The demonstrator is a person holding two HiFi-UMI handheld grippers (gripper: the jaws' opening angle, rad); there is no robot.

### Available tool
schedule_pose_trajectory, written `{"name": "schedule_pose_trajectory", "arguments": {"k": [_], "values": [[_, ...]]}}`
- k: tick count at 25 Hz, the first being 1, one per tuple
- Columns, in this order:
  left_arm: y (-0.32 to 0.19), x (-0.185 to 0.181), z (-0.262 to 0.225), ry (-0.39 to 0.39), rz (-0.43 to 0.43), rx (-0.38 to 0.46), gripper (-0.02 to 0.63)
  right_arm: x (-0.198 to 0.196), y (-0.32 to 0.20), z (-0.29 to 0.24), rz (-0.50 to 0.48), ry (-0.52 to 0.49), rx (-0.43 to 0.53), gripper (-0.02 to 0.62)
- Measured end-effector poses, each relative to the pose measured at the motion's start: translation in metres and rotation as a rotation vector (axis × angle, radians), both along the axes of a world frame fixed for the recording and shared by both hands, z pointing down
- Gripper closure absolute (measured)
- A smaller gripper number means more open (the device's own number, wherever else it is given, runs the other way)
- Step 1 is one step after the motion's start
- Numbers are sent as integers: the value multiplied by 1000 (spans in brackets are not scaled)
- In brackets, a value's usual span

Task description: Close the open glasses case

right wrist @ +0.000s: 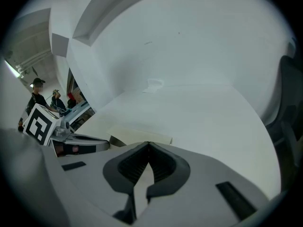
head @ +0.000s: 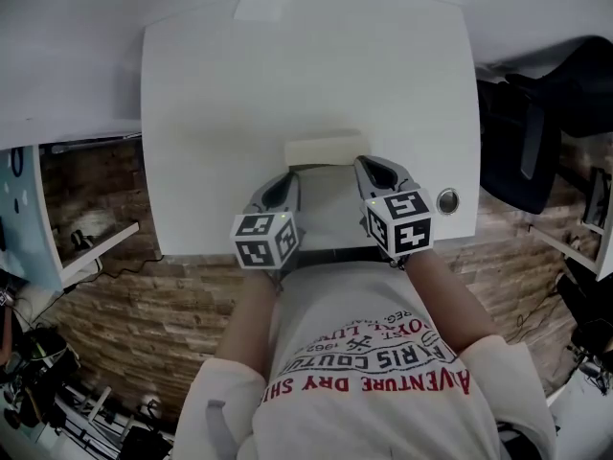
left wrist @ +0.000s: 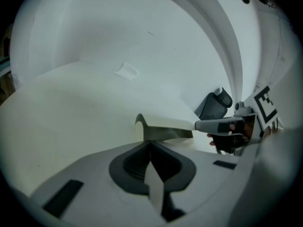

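A white table (head: pixel 211 113) fills most of the head view and spreads out beyond and to both sides of the two grippers. The person's white shirt with red lettering (head: pixel 383 353) lies behind them, at the near edge. A black chair (head: pixel 536 132) stands off the table, well out past the right gripper's outer side. The left gripper (head: pixel 285 182) and right gripper (head: pixel 369 168) lie side by side over the near part of the table and point away from the person. Their tips lean slightly toward each other. Each gripper's own view shows its jaws pressed together tip to tip, with nothing pinched between them. The glasses case (head: pixel 326 150), a cream oblong, lies crosswise on the table just beyond the tips of both grippers and spans the gap between them. From the left gripper view its cream lid is raised, with a dark opening beneath. A grey surface runs back from the case between the two grippers, and I cannot tell whether it belongs to the case. The left gripper's marker cube (head: pixel 264 241) and the right gripper's marker cube (head: pixel 399 222) sit at the rear ends, near the shirt. A pale taped patch (head: pixel 261 1) sits at the table's far edge, well ahead of the left gripper. A small round metal fitting (head: pixel 447 200) is set in the table just outside the right gripper.
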State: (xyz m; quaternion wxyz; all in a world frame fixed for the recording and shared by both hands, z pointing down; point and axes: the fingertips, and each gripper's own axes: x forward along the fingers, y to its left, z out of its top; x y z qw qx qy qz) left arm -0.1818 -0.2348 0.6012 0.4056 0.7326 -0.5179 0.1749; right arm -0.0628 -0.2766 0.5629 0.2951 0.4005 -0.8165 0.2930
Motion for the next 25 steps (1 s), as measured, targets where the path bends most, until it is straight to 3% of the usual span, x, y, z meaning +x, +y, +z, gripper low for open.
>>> {"name": "schedule_pose_trajectory", "arguments": {"k": [8, 14, 20, 25], "values": [[4, 5, 3, -32, 46, -13, 598, 1, 17, 23, -5, 36, -61, 583], [16, 4, 8, -12, 46, -28, 598, 2, 25, 37, -19, 62, -88, 583], [16, 0, 1, -18, 54, -6, 598, 2, 24, 28, 6, 50, -63, 583], [3, 2, -25, -30, 79, 63, 598, -4, 21, 2, 13, 9, 6, 583]]}}
